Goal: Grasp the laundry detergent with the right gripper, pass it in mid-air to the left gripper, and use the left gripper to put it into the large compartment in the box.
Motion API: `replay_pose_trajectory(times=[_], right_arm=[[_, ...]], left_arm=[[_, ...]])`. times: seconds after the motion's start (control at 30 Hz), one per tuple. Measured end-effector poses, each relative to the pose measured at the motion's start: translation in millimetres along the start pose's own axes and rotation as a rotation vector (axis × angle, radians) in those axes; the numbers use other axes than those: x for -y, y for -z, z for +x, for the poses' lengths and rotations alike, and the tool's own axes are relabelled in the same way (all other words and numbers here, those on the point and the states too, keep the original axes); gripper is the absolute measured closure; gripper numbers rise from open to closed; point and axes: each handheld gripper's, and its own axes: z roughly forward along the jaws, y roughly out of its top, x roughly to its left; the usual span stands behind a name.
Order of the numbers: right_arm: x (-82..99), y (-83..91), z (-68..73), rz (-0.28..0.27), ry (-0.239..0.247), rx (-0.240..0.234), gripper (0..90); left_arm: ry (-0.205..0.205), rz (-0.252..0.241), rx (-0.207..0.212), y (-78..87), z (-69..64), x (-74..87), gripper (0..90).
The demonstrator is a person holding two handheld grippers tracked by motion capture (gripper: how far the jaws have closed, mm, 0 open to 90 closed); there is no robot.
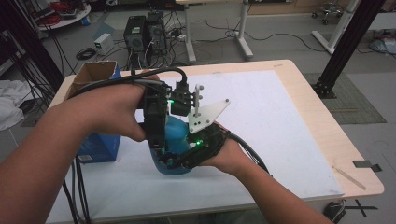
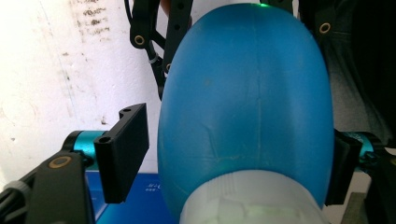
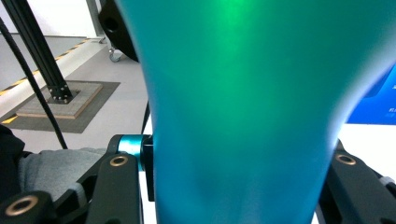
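Though beside box (image 1: pixel 99 144), claws-crowded bulb (image 1: pixel 176 135).

**Blue bulb mostly masked, grips unclear**

In the high view the blue bulb (image 1: pixel 176 135) lies largely behind the left gripper (image 1: pixel 156 122) and right gripper (image 1: pixel 187 156), so its outline cannot be traced; the blue box (image 1: pixel 99 147) is partly covered by the left forearm; in the right gripper view the bulb runs off the top and bottom edges, blurred, hiding where the jaws meet it; in the left gripper view its white collar (image 2: pixel 252 200) is cut by the bottom edge, and the far jaw's contact cannot be told.
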Motion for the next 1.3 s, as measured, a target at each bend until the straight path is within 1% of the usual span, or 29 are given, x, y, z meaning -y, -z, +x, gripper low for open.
replay_pose_trajectory(times=[0.03,0.17,0.3,0.4,0.53,0.57,0.63,0.67,0.93,1.1,1.23,1.27,1.3], right_arm=[[-0.1,0.1,-0.1,0.001,-0.001,-0.001,46.3],[0.0,0.1,-0.3,0.001,0.000,-0.001,46.3],[-0.2,0.4,-0.2,-0.001,-0.002,-0.001,46.3],[-0.2,0.7,-0.3,-0.002,-0.003,0.000,46.3],[-0.4,0.8,-1.6,-0.008,0.009,0.010,46.3],[-0.3,0.9,-1.1,-0.006,0.000,0.006,46.3],[-0.4,1.1,-1.2,-0.007,0.000,0.008,46.3],[-0.3,1.1,-1.1,-0.007,0.000,0.007,46.3],[-0.4,1.6,-0.9,-0.010,-0.002,0.003,46.3],[-1.2,2.1,1.1,-0.001,-0.005,0.000,45.0],[-1.1,1.5,2.4,0.004,-0.003,-0.006,43.8],[-1.0,1.5,2.1,0.005,0.004,-0.007,43.3],[-1.2,1.4,2.9,0.001,0.000,-0.008,42.1]], left_arm=[[0.000,-0.003,0.002,0.2,-0.2,-0.1,25.7],[0.000,-0.002,-0.002,0.7,-0.8,-0.7,25.8],[0.001,-0.005,0.002,1.1,-0.7,-0.5,30.8],[-0.002,0.000,-0.004,1.1,-0.7,-0.9,30.9],[0.000,0.000,-0.001,0.6,-1.6,-1.8,33.7],[-0.001,0.001,-0.003,0.3,-1.6,-2.1,33.7],[-0.003,0.005,0.009,-0.1,-1.9,-2.6,37.4],[-0.003,0.006,0.006,-0.1,-2.1,-2.8,37.8],[-0.002,0.014,-0.001,1.1,-3.1,-4.3,38.5],[0.010,0.019,0.007,0.9,-5.3,-5.9,38.8],[0.015,0.021,0.016,0.6,-4.9,-7.4,38.8],[0.013,0.020,0.016,0.7,-4.7,-7.6,38.8],[0.021,0.019,0.016,0.3,-4.8,-7.7,38.8]])
